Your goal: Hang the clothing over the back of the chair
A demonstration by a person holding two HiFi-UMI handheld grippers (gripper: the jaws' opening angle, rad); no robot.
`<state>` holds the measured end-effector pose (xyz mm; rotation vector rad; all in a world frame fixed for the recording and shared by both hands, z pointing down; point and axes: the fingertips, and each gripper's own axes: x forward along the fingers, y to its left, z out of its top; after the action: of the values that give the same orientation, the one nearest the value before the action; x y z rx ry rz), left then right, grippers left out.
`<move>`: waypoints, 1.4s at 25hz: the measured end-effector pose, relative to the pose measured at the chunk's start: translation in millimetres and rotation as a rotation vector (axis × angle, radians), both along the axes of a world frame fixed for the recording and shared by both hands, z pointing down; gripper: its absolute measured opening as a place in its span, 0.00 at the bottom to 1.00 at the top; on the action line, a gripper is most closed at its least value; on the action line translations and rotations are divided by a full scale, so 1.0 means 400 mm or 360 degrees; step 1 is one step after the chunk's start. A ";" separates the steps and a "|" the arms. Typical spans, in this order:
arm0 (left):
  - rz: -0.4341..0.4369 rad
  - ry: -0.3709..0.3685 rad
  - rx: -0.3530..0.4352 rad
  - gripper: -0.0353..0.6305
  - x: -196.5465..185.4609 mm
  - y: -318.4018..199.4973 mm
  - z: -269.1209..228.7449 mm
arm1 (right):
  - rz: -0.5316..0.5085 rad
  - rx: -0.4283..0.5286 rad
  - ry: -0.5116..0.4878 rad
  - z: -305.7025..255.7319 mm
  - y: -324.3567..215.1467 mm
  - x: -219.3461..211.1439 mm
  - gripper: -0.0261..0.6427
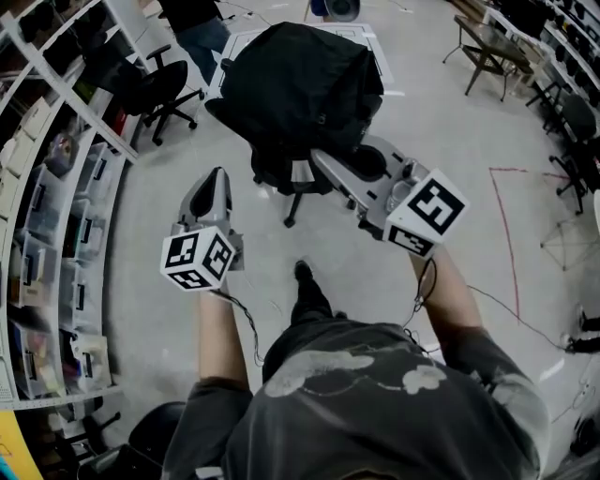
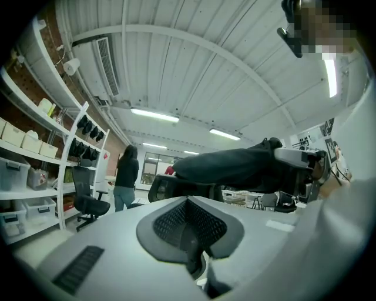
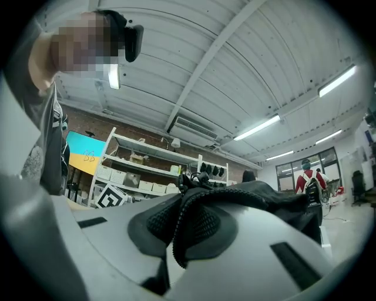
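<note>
Black clothing (image 1: 300, 84) lies draped over the black office chair (image 1: 281, 178) in the head view. My right gripper (image 1: 323, 161) reaches to the garment's lower edge and is shut on it. In the right gripper view a zippered hem (image 3: 176, 235) runs between the pads of the right gripper (image 3: 188, 206), and the rest of the clothing (image 3: 258, 197) lies beyond. My left gripper (image 1: 217, 176) hangs left of the chair, apart from the clothing, shut with nothing in it. From the left gripper (image 2: 188, 203) I see the clothing (image 2: 235, 167) on top of the chair (image 2: 167, 188), with the right gripper's body at its right end.
Shelves with bins (image 1: 47, 234) line the left side. A second black office chair (image 1: 159, 89) and a standing person (image 1: 202, 28) are behind the chair to the left. A small table (image 1: 487, 47) stands at the far right. Red tape (image 1: 506, 234) and cables mark the floor.
</note>
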<state>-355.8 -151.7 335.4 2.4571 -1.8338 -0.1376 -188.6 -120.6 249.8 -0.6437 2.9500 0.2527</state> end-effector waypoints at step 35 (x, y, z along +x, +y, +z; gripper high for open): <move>0.0096 0.0005 -0.0253 0.06 0.102 0.024 0.158 | 0.0472 -0.0802 0.0194 0.563 -0.073 0.199 0.35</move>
<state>-314.9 -142.3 398.5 2.3984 -1.6962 0.0075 -109.2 -149.8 475.1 -1.1634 3.0333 -0.4634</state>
